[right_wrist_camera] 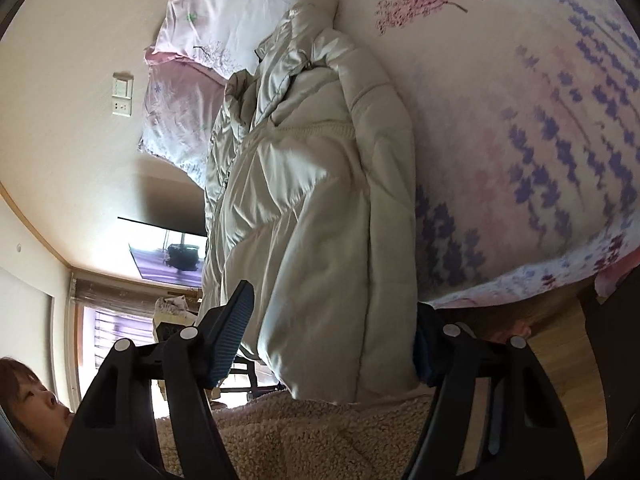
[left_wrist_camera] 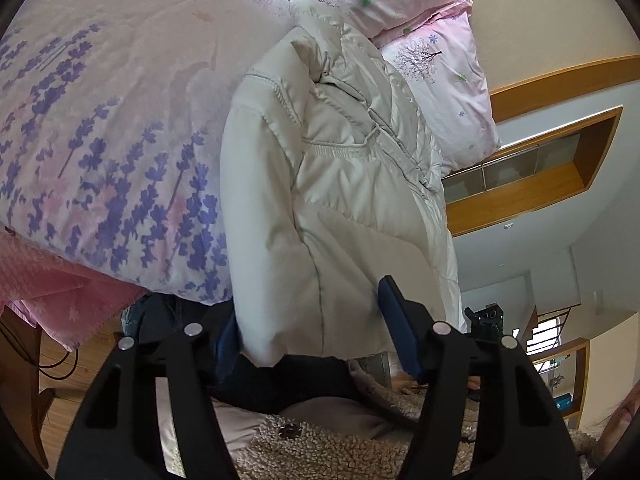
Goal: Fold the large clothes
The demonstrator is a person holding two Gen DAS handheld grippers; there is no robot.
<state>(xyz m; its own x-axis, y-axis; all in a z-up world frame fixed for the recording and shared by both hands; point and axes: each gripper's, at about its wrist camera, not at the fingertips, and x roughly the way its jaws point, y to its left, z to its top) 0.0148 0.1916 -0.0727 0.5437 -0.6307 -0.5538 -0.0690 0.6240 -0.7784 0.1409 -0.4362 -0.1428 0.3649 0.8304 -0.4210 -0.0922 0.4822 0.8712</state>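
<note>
Left wrist view: your left gripper (left_wrist_camera: 316,344) straddles the puffy coat (left_wrist_camera: 332,184) hem at the bed (left_wrist_camera: 100,120) edge, jaws half-open, pads not clearly pressing. Your right gripper (right_wrist_camera: 328,340) brackets the hem likewise. Slick padding may slip unless you pinch firmly.

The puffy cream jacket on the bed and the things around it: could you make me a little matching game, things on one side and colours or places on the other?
Things:
1. padded jacket
2. duvet
3. pillows
4. claw pads

Descriptions:
A. blue and ribbed
B. printed with purple flower spikes
C. cream white, lying lengthwise, near end between both claws
D. pale pink, stacked at the head of the bed

Pairs: 1-C, 2-B, 3-D, 4-A
</note>
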